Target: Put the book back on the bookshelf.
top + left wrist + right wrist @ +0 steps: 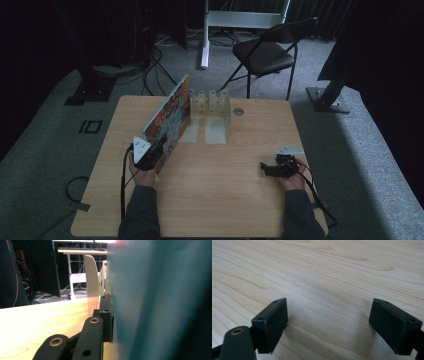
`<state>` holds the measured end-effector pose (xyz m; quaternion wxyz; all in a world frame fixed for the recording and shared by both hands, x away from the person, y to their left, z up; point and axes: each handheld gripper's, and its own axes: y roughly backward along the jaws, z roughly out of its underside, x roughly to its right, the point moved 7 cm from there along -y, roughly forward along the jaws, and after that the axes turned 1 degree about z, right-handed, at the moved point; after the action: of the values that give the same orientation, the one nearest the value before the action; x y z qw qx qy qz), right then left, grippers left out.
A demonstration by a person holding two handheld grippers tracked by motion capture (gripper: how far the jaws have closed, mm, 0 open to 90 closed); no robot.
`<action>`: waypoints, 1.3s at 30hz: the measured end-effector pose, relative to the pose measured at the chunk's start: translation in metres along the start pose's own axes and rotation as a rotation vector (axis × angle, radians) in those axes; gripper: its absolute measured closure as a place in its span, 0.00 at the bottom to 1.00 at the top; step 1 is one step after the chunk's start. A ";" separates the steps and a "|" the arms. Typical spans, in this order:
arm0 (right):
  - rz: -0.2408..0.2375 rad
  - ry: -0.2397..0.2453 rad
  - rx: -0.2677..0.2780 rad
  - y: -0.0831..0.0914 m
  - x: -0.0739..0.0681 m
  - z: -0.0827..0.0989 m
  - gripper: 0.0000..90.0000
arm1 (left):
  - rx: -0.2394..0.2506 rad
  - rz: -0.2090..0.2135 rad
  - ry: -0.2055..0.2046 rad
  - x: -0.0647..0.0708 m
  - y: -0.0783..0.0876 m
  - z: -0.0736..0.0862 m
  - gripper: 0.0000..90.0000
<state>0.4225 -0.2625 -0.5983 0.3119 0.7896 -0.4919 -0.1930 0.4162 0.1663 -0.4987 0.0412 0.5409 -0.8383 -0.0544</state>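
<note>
My left claw point(150, 156) is clamped on the near edge of the book point(167, 116), standing tilted toward the surface's point(225, 175) far-left side beside the clear rack point(210, 105) — thin, stiff, probably slippery, so I grip low, right claw point(329, 320) wide and empty.

The book point(167, 117) shows a busy orange, red and dark cover with a pale teal edge; in the left gripper view its side point(160, 302) reads as flat teal. The rack point(210, 107) at the far middle is pale cream. The table point(225, 200) is light wood with wavy grain. Both grippers point(147, 156) point(277, 169) are black, each topped by a grey plate.
</note>
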 end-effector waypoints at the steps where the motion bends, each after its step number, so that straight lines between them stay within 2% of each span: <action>1: 0.000 0.000 0.000 0.000 0.000 0.000 0.17 | 0.000 0.000 0.000 0.000 0.000 0.000 0.89; 11: -0.002 -0.002 0.001 0.000 0.000 0.000 0.17 | 0.010 -0.016 0.000 -0.001 -0.006 -0.016 0.90; 17: -0.004 -0.001 0.001 0.000 0.000 0.000 0.17 | 0.019 -0.025 0.004 0.001 -0.008 -0.019 0.90; 23: -0.003 0.000 0.001 0.000 0.000 0.000 0.17 | 0.022 -0.063 -0.009 0.004 -0.012 -0.024 0.90; 25: -0.004 -0.002 0.001 0.000 0.000 0.000 0.17 | 0.032 -0.090 -0.017 0.004 -0.013 -0.026 0.90; 30: -0.004 -0.001 0.001 0.000 0.000 0.000 0.17 | 0.036 -0.116 -0.020 0.003 -0.014 -0.028 0.90; 35: -0.004 -0.001 0.001 0.000 0.000 0.000 0.17 | 0.038 -0.136 -0.004 0.002 -0.016 -0.029 0.90; 39: -0.004 -0.001 0.001 0.000 0.000 0.000 0.17 | 0.043 -0.147 -0.019 0.004 -0.019 -0.030 0.90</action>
<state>0.4227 -0.2627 -0.5982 0.3107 0.7907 -0.4906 -0.1940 0.4353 0.1532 -0.4712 0.0177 0.6011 -0.7977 -0.0443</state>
